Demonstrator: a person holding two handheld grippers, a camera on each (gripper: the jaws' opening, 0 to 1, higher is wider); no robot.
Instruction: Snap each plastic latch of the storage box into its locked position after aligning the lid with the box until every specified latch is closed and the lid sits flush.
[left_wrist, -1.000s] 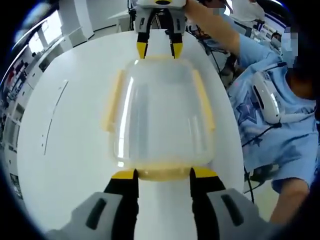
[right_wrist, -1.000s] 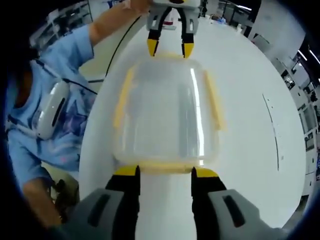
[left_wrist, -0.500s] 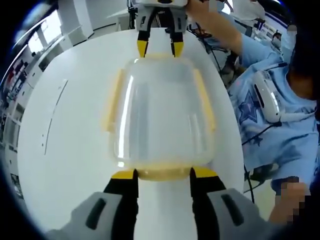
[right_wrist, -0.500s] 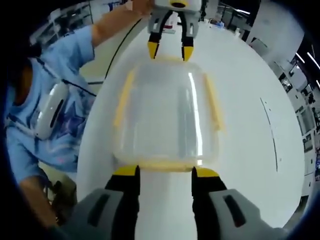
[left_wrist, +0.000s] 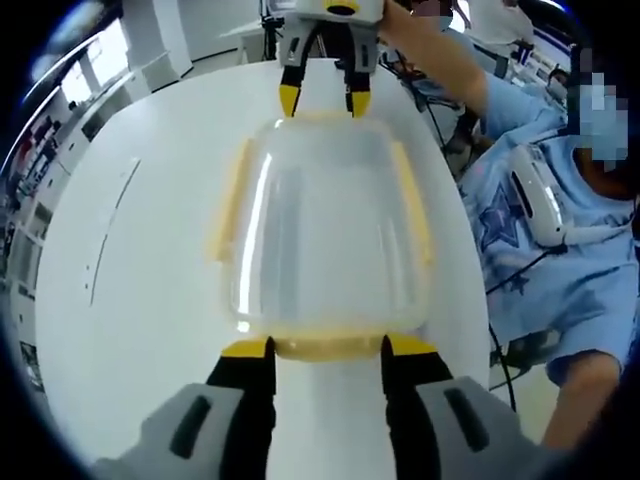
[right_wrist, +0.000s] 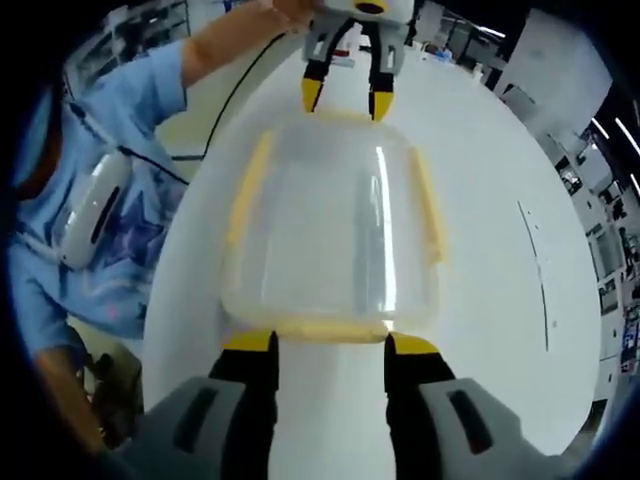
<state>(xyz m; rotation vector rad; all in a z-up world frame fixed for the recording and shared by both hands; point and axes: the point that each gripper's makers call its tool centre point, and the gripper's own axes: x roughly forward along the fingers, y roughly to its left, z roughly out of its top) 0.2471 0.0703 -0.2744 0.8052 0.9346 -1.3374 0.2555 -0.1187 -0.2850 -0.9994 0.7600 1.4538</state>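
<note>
A clear plastic storage box (left_wrist: 320, 225) with its lid on lies on the white table (left_wrist: 130, 260). Yellow latches run along its long sides (left_wrist: 228, 200) (left_wrist: 412, 200) and across the near end (left_wrist: 325, 346). My left gripper (left_wrist: 328, 348) is open, its yellow tips standing at either side of that near end latch. My right gripper (left_wrist: 322, 98) is open at the far end. In the right gripper view the same box (right_wrist: 335, 225) lies ahead of my right gripper (right_wrist: 331, 343), which straddles its own end latch (right_wrist: 330, 330). My left gripper (right_wrist: 345, 98) is at the opposite end there.
A person in a blue shirt (left_wrist: 530, 250) stands close to the table's edge, also seen at the left of the right gripper view as a blue sleeve (right_wrist: 90, 250). Bare white table top (right_wrist: 510, 280) stretches beside the box. Shelves and desks fill the background.
Both views have shifted slightly with the hands. The box and both grippers keep their places at its two ends.
</note>
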